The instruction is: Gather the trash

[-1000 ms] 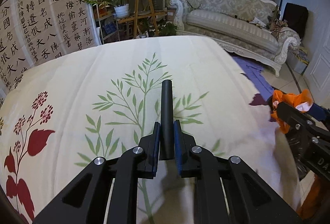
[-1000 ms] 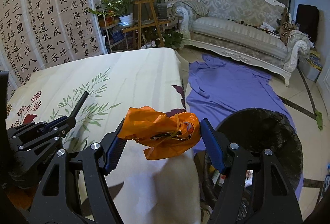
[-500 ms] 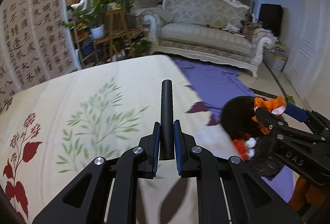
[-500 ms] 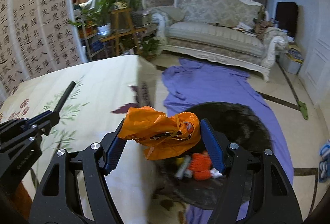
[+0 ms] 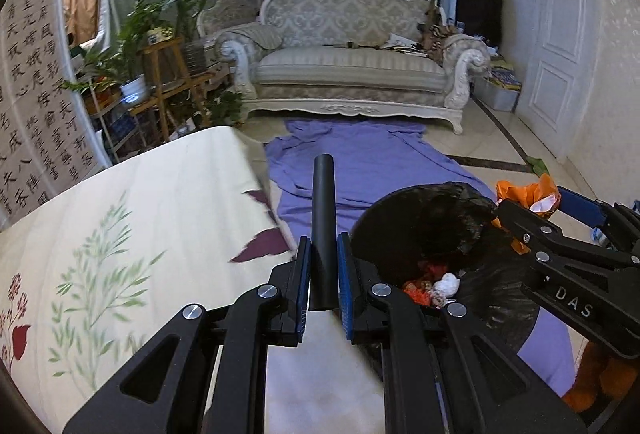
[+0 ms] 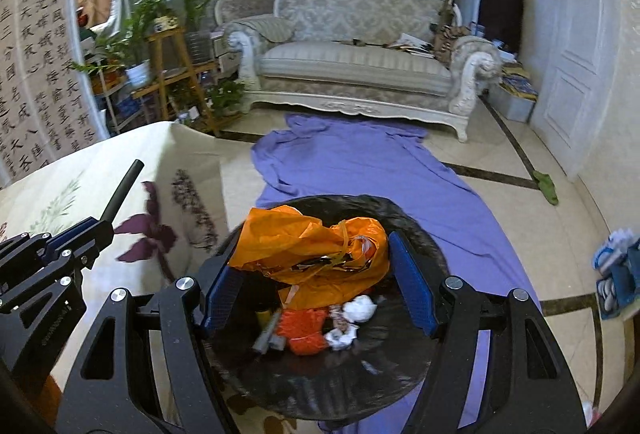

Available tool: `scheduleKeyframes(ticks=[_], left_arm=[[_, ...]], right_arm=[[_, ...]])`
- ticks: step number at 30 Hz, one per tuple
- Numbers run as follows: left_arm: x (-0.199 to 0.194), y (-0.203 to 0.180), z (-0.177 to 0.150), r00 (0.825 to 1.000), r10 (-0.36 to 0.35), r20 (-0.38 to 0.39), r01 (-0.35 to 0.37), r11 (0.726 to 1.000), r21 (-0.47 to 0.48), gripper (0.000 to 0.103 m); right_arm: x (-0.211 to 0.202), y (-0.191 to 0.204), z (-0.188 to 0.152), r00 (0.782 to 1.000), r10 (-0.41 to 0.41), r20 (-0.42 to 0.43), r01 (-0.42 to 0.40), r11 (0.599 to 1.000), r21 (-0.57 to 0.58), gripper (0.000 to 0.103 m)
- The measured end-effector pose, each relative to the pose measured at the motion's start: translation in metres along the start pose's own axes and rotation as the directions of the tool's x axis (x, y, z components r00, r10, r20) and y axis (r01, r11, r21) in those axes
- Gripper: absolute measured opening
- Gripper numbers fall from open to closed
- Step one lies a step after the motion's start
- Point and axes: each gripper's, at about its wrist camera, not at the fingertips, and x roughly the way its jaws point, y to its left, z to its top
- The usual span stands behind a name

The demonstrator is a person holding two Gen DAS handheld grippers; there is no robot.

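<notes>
Here you had swung both grippers from the table (image 5: 132, 218) to the bin (image 6: 404, 230): right gripper (image 6: 316, 274) clamped the orange bag (image 6: 316, 250) above it, left gripper (image 5: 323, 274) clenched a black tube (image 5: 323, 218); dropping remained.

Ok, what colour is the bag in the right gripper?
Orange; the bag shows best in the right wrist view, crumpled between the right gripper's jaws.
</notes>
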Motion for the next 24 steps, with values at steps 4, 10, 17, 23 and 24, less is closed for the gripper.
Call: scheduleKeyframes(ticks=[4, 10, 17, 23, 24], left_arm=[[0.013, -0.012, 0.004, 1.000, -0.014, -0.005, 0.014, 1.000, 0.024, 0.014], [0.025, -0.024, 0.006, 1.000, -0.003, -0.014, 0.004, 0.999, 0.054, 0.031], [0.025, -0.025, 0.004, 1.000, 0.000, -0.012, 0.001, 0.999, 0.043, 0.054], [0.021, -0.024, 0.003, 1.000, 0.008, -0.011, -0.008, 0.999, 0.034, 0.059], [0.019, -0.024, 0.004, 1.000, 0.010, -0.007, -0.010, 0.999, 0.032, 0.063]], right_arm=[[0.012, -0.015, -0.001, 1.000, -0.020, -0.009, 0.020, 1.000, 0.022, 0.070], [0.026, -0.028, -0.003, 0.999, -0.041, -0.034, 0.042, 0.998, 0.048, 0.072], [0.029, -0.037, -0.006, 0.998, -0.052, -0.045, 0.055, 0.996, 0.067, 0.074], [0.028, -0.038, -0.007, 0.998, -0.050, -0.046, 0.053, 0.996, 0.068, 0.077], [0.027, -0.039, -0.007, 0.998, -0.051, -0.043, 0.054, 0.996, 0.068, 0.077]])
